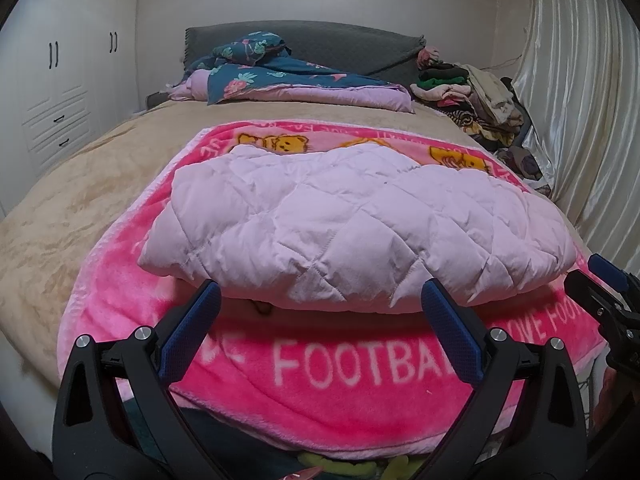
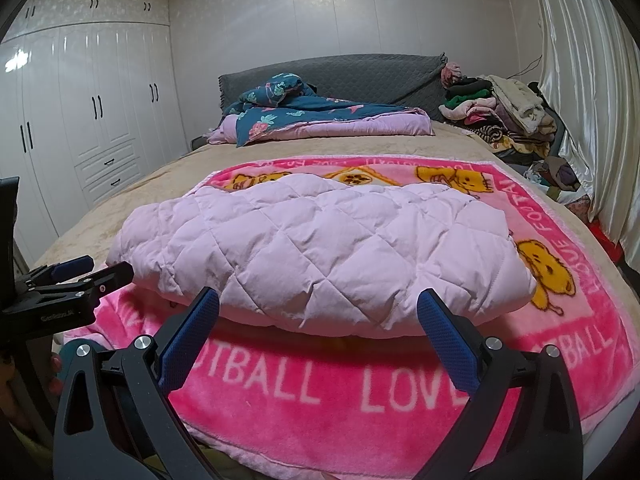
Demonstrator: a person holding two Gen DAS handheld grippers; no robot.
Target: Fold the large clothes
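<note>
Both jaws stand wide apart and hold nothing: the left gripper and the right gripper each hover at the near edge of the jacket, their blue pads flanking its front fold; whether the tips touch the cloth cannot be told. From the left wrist view the right gripper also shows at the right edge, beside the jacket's right end; from the right wrist view the left gripper shows at the left edge, beside the jacket's left end. The jacket lies folded into a thick bundle with its long axis running left to right across the bed, parallel to the foot edge. It is pale lilac, puffy, and stitched in a diamond quilt pattern, with a rounded folded edge facing the cameras and a wavy far edge. It rests on a pink blanket printed with yellow bears and white letters, which is spread over the beige bed cover and hangs over the foot of the bed. Farther back lie a teal floral quilt against the grey headboard and a heap of clothes by the curtain. White wardrobes stand to the left.
</note>
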